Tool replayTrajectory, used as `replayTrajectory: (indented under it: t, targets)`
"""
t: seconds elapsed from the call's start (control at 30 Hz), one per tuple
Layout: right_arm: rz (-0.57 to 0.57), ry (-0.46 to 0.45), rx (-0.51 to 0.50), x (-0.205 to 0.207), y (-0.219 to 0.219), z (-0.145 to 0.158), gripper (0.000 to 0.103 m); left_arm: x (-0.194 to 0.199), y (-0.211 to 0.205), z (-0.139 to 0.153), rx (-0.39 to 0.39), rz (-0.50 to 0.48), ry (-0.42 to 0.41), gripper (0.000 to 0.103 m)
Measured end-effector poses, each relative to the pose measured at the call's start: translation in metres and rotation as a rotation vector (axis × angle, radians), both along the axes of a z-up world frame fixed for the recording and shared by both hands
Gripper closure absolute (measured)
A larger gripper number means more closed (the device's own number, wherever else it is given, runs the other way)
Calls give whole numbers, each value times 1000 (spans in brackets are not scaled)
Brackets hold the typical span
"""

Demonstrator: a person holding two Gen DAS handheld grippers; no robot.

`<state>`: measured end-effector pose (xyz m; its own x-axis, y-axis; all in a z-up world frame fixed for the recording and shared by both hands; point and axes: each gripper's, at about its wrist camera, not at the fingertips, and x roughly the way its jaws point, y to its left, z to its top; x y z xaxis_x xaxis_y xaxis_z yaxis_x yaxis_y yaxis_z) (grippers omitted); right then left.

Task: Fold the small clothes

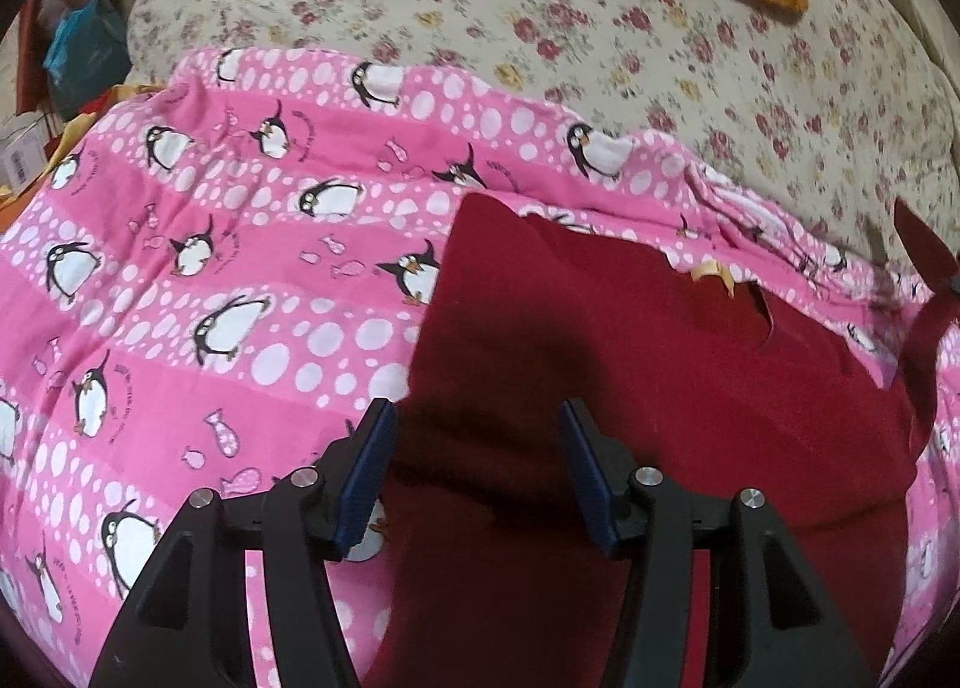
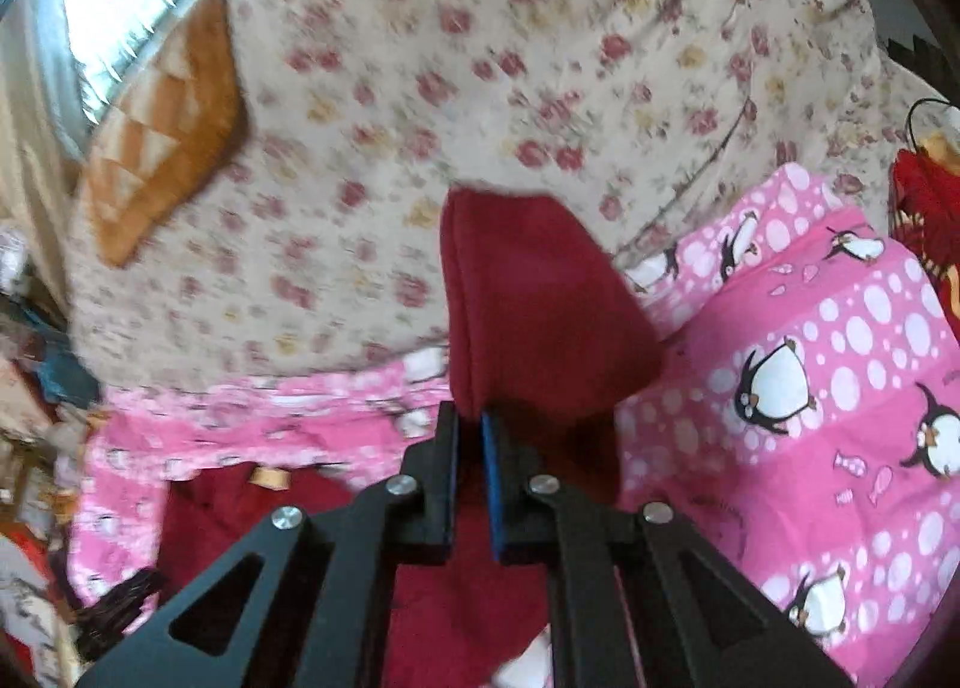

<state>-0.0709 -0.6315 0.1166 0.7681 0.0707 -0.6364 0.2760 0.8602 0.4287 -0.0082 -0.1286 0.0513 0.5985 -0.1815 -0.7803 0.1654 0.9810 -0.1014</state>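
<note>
2 tools at work: right tool pinches the dark red garment by a lifted corner, ready to fold over; left tool hovers wide above it on the penguin blanket.

A pink cotton sheet printed with penguins, fish and white dots lies spread over a cream bedspread with small red and yellow flowers. An orange plush cushion with a pale patchwork centre rests on the bedspread's far part. Blurred clutter, including a blue plastic bag, sits beyond the bed's edge.
</note>
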Motion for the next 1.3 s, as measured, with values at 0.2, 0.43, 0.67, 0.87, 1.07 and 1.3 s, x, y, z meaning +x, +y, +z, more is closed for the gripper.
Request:
replayTrajectory:
  t: [0.2, 0.43, 0.67, 0.87, 1.07, 1.3]
  targets:
    - [193, -78, 55, -22, 52, 44, 96, -1, 14, 11, -36, 39, -33, 69]
    - [460, -139, 115, -19, 154, 66, 95, -1, 26, 18, -92, 58, -41, 69]
    - [610, 80, 82, -3, 249, -17, 77, -1, 27, 19, -142, 30, -28, 69]
    - [627, 255, 6, -16, 265, -68, 56, -3, 16, 19, -138, -25, -27, 69]
    - [544, 182, -45, -52, 234, -43, 37, -8, -5, 19, -122, -112, -45, 69]
    - [380, 95, 4, -77, 180, -37, 36, -4, -42, 2, -14, -177, -41, 69]
